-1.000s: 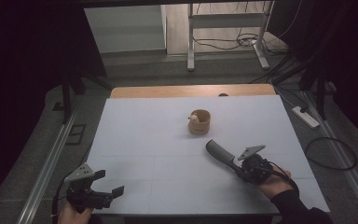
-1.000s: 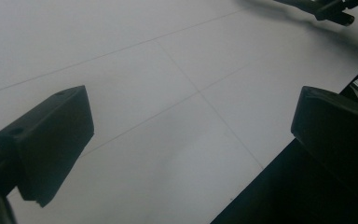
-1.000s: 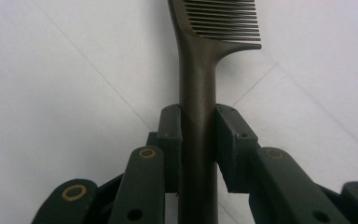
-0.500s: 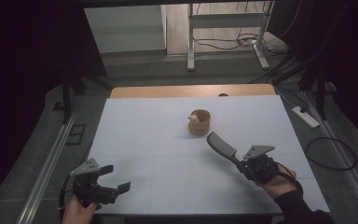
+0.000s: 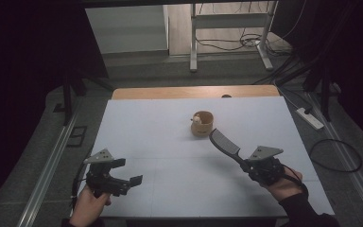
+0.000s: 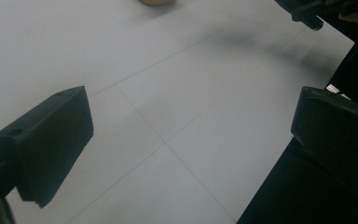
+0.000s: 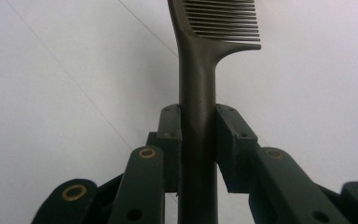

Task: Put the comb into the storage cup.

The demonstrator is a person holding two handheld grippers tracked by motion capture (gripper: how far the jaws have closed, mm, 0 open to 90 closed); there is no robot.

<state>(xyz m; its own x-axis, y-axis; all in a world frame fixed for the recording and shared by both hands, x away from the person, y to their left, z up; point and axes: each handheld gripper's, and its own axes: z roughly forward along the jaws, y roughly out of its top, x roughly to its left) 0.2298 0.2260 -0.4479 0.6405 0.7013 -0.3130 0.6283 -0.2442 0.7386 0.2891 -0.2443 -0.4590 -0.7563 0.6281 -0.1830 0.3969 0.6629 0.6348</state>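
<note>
right gripper (image 5: pixel 244 163) clamps comb (image 5: pixel 223 142) near wooden cup (image 5: pixel 202 123).

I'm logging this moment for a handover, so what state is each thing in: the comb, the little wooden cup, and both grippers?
Comb: clamped by its handle, lifted off the table, toothed end pointing toward the cup.
Wooden cup: upright on the table, untouched, something small and pale at its rim.
Right gripper: shut on the comb's handle.
Left gripper: open, nothing between its jaws, near the table's front edge.
Table: white top.
</note>
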